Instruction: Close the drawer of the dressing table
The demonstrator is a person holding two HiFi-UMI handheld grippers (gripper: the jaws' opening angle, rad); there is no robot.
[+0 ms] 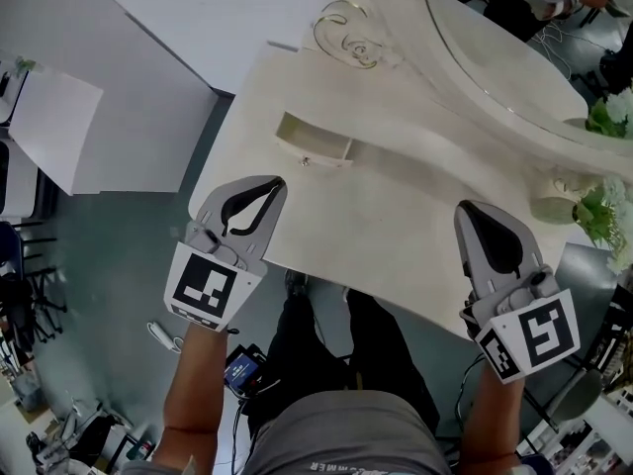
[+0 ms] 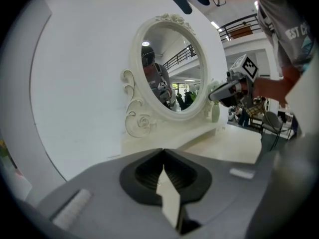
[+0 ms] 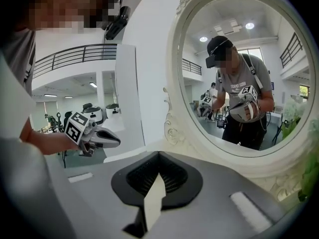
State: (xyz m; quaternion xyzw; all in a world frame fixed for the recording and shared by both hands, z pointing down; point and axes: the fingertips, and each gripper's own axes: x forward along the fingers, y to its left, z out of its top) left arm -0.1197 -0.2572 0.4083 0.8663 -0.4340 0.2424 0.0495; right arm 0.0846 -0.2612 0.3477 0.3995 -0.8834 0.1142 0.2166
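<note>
Small cream drawer (image 1: 315,144) of white carved dressing table (image 1: 396,236) sitting pulled out below oval mirror (image 1: 514,38); closing not yet begun. Left grey gripper (image 1: 269,186) and right grey gripper (image 1: 471,211) hovering over tabletop, jaws pressed together, gripping nothing, left one nearer drawer.

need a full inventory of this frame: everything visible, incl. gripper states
table: 1, cream, centre of head view
drawer: 1, cream, open, on the tabletop's left part, in front of the mirror
mirror: 1, oval, cream carved frame, at the table's back
vase: 1, pale green, table's right end, beside the mirror frame
plant: 1, green leaves, right edge, next to the vase
wall panel: 1, white, behind the table
legs: 2, dark trousers, below the table's front edge
left gripper: 1, grey, jaws shut, empty, over the table's front left edge
right gripper: 1, grey, jaws shut, empty, over the table's front right part
</note>
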